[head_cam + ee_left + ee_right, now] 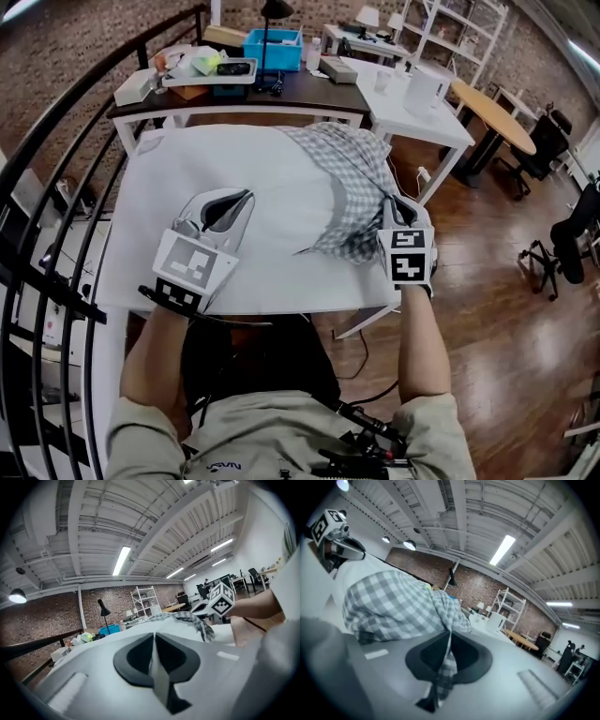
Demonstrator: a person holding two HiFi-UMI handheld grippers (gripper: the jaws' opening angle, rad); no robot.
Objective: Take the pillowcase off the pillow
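Brick-walled office: a cluttered desk (281,92) stands behind the white table (131,281). Left gripper (242,199) fingers clench the white pillow (281,225); right gripper (396,204) fingers clench the checked pillowcase (352,178), bunched far right. Only the gripper views show the pinched cloth.

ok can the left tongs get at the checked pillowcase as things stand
Probably not yet. The left tongs are shut on the white pillow, while the checked pillowcase is bunched at the far right, pinched in the right tongs. Nothing stands between, but they must let go first.
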